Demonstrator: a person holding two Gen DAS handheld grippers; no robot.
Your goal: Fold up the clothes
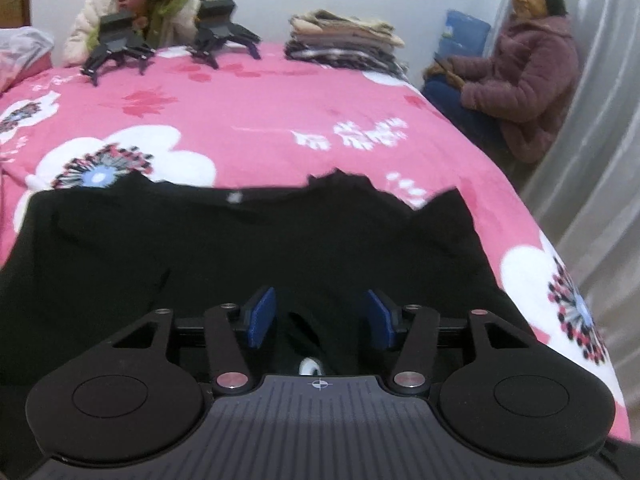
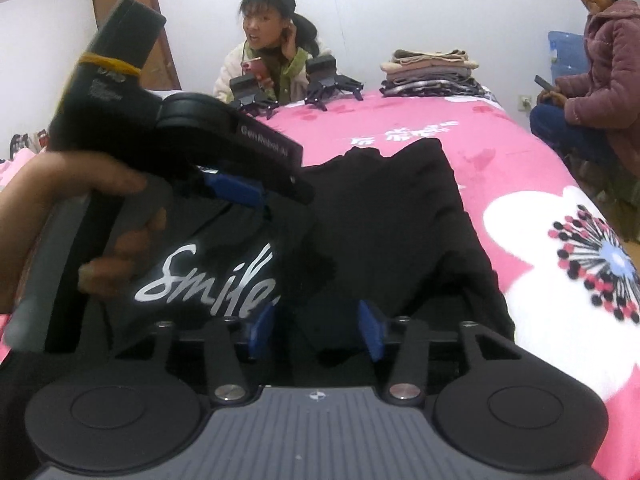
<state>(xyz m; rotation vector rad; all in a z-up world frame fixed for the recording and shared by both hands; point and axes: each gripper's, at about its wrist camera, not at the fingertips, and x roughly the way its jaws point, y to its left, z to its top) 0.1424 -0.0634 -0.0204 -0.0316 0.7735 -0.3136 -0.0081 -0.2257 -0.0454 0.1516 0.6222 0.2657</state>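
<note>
Both the left gripper [image 1: 320,318] and right gripper [image 2: 316,330] hover with blue pads spread, pinching nothing, over the crumpled black printed garment [image 2: 384,216] on the pink floral bedspread [image 1: 256,120].

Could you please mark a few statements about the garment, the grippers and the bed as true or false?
1. The black garment shows the word "Smile". True.
2. The left gripper is clamped on the garment. False: its jaws stand apart.
3. The stack of folded clothes sits at the bed's far end. True.
4. The bedspread is plain blue. False: it is pink with white flowers.
5. The right gripper is open. True.
</note>
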